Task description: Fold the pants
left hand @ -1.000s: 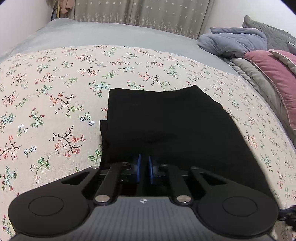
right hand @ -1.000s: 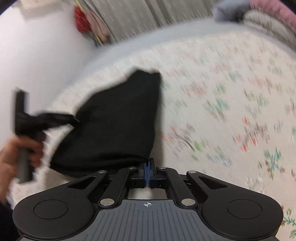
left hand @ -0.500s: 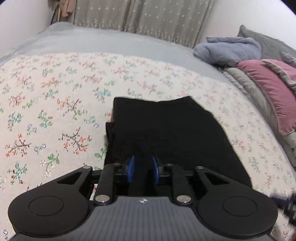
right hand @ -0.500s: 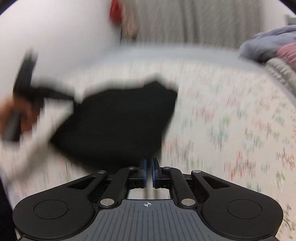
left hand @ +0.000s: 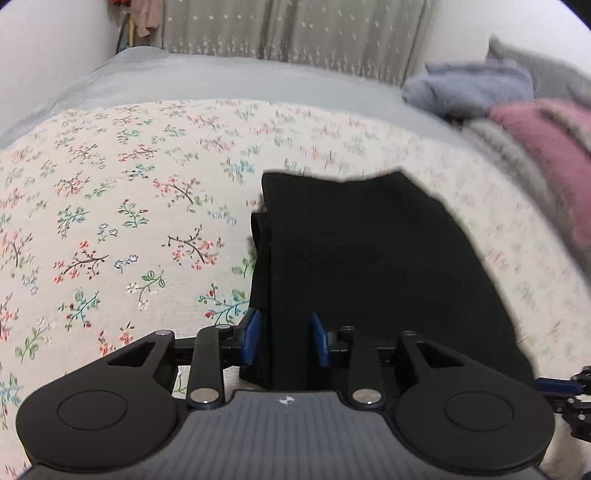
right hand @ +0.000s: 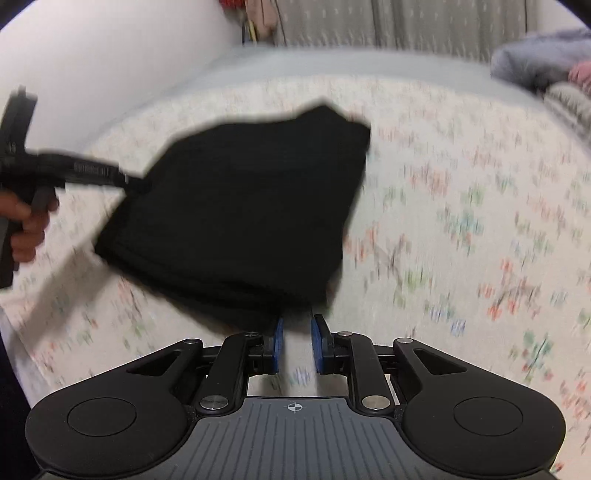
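Note:
The black pants [left hand: 362,251] lie folded in a compact rectangle on the floral bedspread [left hand: 110,206]. My left gripper [left hand: 283,341] is open, its blue pads on either side of the near left edge of the pants, not clamped. My right gripper [right hand: 296,347] is open and empty, just clear of the near corner of the pants [right hand: 243,214]. The left gripper's tool [right hand: 70,171], held by a hand, shows at the pants' left corner in the right wrist view. The right wrist view is motion-blurred.
Pink and grey pillows [left hand: 546,147] and a blue-grey blanket [left hand: 469,88] are piled at the far right of the bed. A curtain [left hand: 295,33] hangs behind. A white wall [right hand: 92,66] runs along the bed's left side.
Both grippers have opened and let go of the pants, which now lie flat. The left gripper has drawn back slightly; the right has swung and pulled off the corner.

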The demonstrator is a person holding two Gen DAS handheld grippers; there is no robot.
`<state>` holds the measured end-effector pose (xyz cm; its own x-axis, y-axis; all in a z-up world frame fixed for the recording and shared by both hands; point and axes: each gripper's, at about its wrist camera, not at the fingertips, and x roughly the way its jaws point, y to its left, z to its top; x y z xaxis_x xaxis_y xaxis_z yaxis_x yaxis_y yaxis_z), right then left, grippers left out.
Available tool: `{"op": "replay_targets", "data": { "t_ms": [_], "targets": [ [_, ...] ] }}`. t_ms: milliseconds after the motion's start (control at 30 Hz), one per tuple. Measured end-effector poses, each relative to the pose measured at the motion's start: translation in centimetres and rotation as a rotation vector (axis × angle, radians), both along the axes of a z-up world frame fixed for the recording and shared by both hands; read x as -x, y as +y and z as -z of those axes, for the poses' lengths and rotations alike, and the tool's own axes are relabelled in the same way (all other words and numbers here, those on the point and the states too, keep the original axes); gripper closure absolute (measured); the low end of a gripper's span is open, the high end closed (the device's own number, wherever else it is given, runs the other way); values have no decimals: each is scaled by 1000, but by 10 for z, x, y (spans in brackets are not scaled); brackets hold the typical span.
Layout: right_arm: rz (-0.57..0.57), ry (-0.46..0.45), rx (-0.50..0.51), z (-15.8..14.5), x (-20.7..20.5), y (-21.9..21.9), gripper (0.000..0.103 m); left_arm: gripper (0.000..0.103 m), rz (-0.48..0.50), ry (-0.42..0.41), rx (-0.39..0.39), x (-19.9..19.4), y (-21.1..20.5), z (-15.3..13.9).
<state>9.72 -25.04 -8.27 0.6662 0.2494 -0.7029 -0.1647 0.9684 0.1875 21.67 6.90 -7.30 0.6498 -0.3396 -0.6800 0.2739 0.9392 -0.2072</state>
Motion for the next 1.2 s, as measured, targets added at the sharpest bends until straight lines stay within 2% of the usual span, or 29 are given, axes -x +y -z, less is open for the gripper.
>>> {"op": "replay_targets", "data": {
  "t_ms": [67,133,200,267,333,400,500,600,667,767,933,1033,1100,1200],
  "targets": [
    [9,-44,-41,-16,6,-2,83,67,-20,-38,23,12,6,-15],
    [3,-84,-49,-31,12,-2,73,63,-42,-92,15,26,6,-30],
    [8,-133,-65,-49,19,-5,54,55,-77,-160,0,44,5,-47],
    [28,-174,-106,-65,22,-9,51,51,-112,-213,0,62,4,-64],
    [37,-197,-144,-77,29,-7,48,39,-126,-247,10,80,1,-78],
    [36,-215,-150,-85,37,0,30,20,-130,-292,2,97,-3,-89],
    [46,-260,-123,-98,49,13,17,6,-158,-348,-46,116,-10,-94],
    [77,-290,-113,-108,54,21,4,2,-172,-351,-67,130,-14,-93],
    [96,-304,-104,-111,55,26,1,2,-156,-339,-71,132,-19,-89],
    [140,-278,-135,-112,50,29,1,2,-138,-288,-79,133,-25,-89],
    [240,-292,-184,-116,66,36,0,2,-184,-282,-16,156,-20,-98],
    [317,-278,-211,-109,83,40,0,2,-142,-301,-63,163,-29,-99],
    [339,-263,-239,-105,94,42,0,2,-161,-307,-81,168,-30,-98],
    [342,-259,-180,-112,103,50,0,2,-174,-277,-43,170,-27,-93]
  ]
}}
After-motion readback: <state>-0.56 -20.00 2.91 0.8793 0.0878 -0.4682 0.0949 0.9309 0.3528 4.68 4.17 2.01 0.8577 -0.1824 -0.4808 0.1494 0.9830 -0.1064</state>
